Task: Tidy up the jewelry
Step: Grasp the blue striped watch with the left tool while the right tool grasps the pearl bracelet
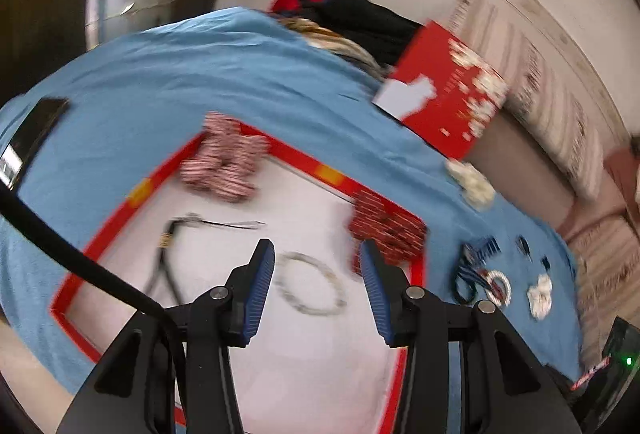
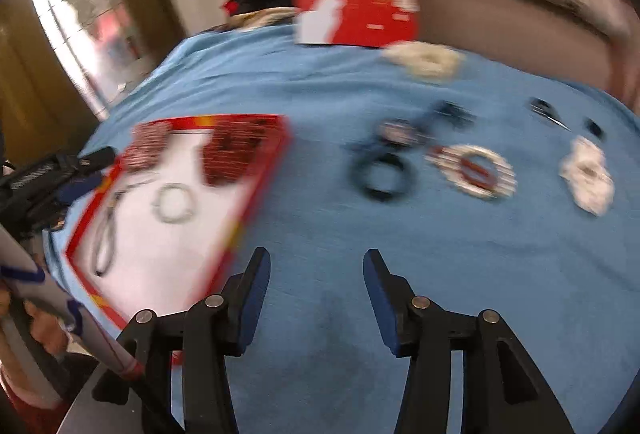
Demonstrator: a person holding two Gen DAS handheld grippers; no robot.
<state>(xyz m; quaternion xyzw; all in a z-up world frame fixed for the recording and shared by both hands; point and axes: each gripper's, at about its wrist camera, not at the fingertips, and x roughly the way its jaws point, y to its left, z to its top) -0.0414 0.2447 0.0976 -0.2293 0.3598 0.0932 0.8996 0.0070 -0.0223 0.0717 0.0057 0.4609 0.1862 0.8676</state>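
Note:
A red-rimmed white tray [image 1: 120,210] lies on a blue cloth. In it lie a pale bead bracelet [image 1: 312,284], a black cord necklace [image 1: 168,246], a stack of red-and-white striped bangles [image 1: 224,166] and a stack of dark red bangles [image 1: 386,230]. My left gripper [image 1: 318,254] is open and empty just above the bracelet. My right gripper [image 2: 316,262] is open and empty over bare cloth right of the tray [image 2: 256,190]. Beyond it lie a dark ring [image 2: 380,174], a white-and-red bangle [image 2: 472,168], a white scrunchie [image 2: 586,174] and small dark clips [image 2: 544,110].
A red box [image 1: 452,98] stands at the far edge of the cloth, with a cream scrunchie [image 1: 472,182] beside it and dark clothing [image 1: 360,14] behind. A black phone [image 1: 34,134] lies at the left. A sofa [image 2: 500,10] lies beyond.

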